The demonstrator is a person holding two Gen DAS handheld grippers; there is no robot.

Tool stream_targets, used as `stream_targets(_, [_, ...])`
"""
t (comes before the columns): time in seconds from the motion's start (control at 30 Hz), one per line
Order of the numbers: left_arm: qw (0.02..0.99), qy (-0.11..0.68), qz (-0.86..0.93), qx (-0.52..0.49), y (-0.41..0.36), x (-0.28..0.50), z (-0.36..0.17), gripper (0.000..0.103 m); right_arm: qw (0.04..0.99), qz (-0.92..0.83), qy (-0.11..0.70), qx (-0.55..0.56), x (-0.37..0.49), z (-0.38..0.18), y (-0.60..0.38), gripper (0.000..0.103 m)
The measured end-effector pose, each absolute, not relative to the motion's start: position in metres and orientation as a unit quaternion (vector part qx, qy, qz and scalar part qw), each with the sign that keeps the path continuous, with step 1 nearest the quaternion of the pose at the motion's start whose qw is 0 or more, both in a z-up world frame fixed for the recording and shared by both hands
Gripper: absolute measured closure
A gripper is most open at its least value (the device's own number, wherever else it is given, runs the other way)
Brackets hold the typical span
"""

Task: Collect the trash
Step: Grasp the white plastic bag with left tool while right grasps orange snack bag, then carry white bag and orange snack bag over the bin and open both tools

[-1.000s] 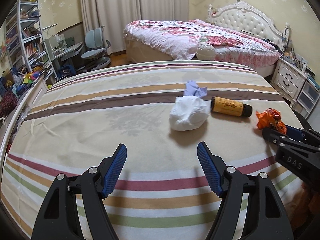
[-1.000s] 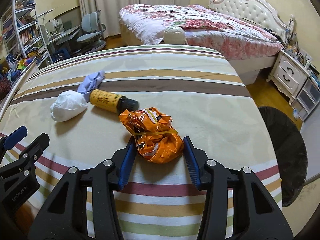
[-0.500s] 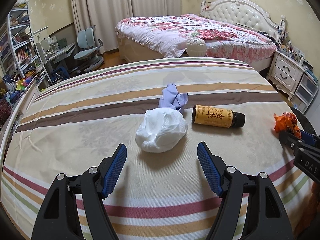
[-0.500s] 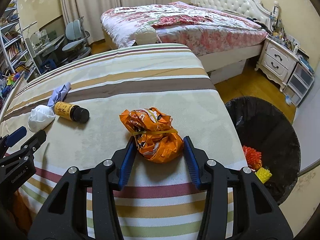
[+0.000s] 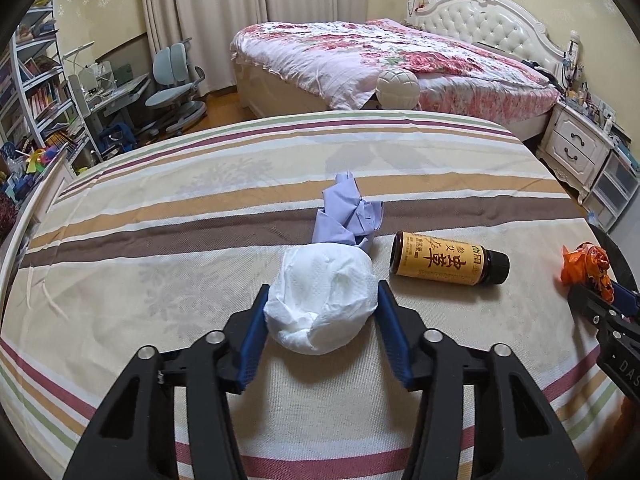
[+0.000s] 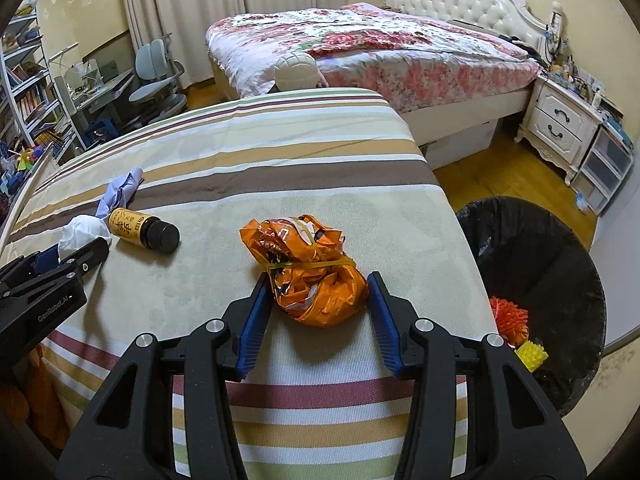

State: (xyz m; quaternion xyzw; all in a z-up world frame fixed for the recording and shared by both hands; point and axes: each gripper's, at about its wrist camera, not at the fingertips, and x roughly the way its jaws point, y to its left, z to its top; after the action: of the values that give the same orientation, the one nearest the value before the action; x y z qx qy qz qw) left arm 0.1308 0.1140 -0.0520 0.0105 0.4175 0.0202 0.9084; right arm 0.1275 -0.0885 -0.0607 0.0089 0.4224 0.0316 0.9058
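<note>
Left gripper advanced, jaws just closed on tissue wad; right gripper clamps orange wrapper, underside hidden.

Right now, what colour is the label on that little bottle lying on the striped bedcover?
Amber-yellow with dark characters, on the dark-capped bottle; clearest in the left wrist view.

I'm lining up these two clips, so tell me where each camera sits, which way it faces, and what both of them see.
Left wrist: on the left gripper, looking down its fingers across the striped bed at the white tissue wad, which its pads touch after just closing in.
Right wrist: on the right gripper, aimed at the orange wrapper bundle between its pads, black bin to the right.
Shared: tissue wad, bottle, purple cloth, orange wrapper bundle, each other's gripper.
</note>
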Motion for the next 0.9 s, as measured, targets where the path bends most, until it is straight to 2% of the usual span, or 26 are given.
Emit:
stream_targets(0.5, [0.918, 0.396, 0.012, 0.010, 0.111, 0.102, -0.043, 0.058, 0.906, 0.036, 0.421, 0.009, 0.124, -0.059, -0.086, 0.057])
stream_targets(0.9, [0.926, 0.376, -0.004, 0.012, 0.086, 0.069, -0.032, 0.058, 0.916, 0.042, 0.398, 0.004, 0.085, -0.048, -0.089, 0.057])
